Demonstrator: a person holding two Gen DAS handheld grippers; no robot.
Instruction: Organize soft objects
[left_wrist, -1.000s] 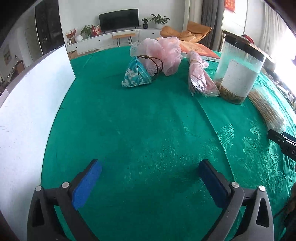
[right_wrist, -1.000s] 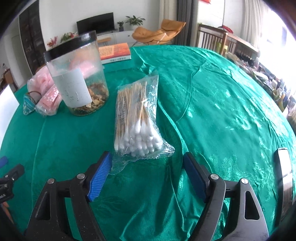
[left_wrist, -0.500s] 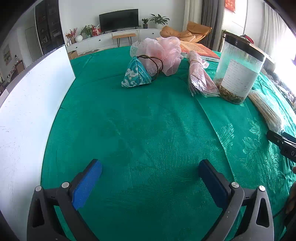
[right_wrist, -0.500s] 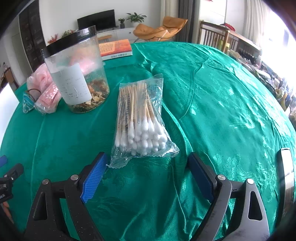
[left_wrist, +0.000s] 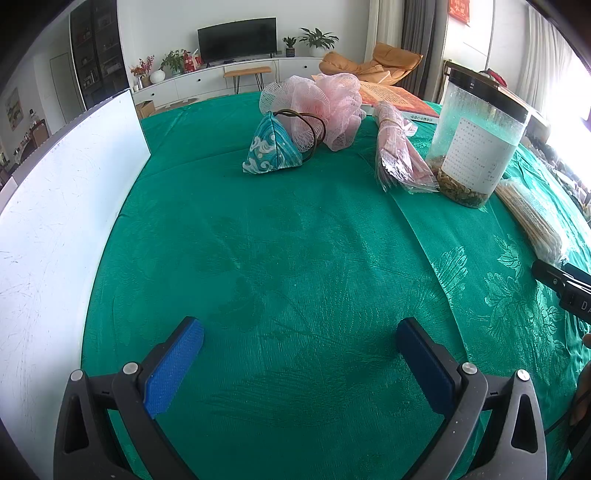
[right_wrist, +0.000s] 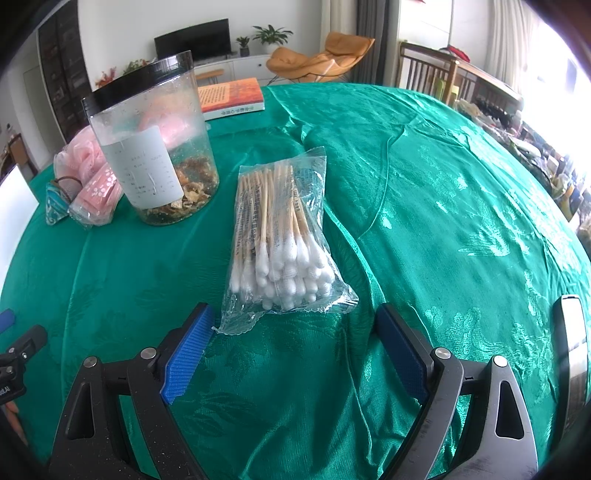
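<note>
A clear bag of cotton swabs (right_wrist: 282, 247) lies on the green tablecloth just ahead of my right gripper (right_wrist: 293, 328), which is open and empty; the bag's near end lies just short of the fingertips. The bag also shows at the right edge of the left wrist view (left_wrist: 532, 214). My left gripper (left_wrist: 299, 339) is open and empty over bare cloth. Farther off lie a blue triangular pouch (left_wrist: 271, 147), a pink mesh puff (left_wrist: 325, 103) and a pink wrapped packet (left_wrist: 399, 155).
A clear jar with a black lid (left_wrist: 476, 136) stands right of the packet, also in the right wrist view (right_wrist: 155, 147). A white board (left_wrist: 55, 229) stands along the left. An orange book (right_wrist: 231, 96) lies at the back. A metallic object (right_wrist: 574, 350) lies at right.
My right gripper has moved forward toward the cotton swab bag, so the bag's near end now lies just short of the fingertips. The left gripper has barely moved.
</note>
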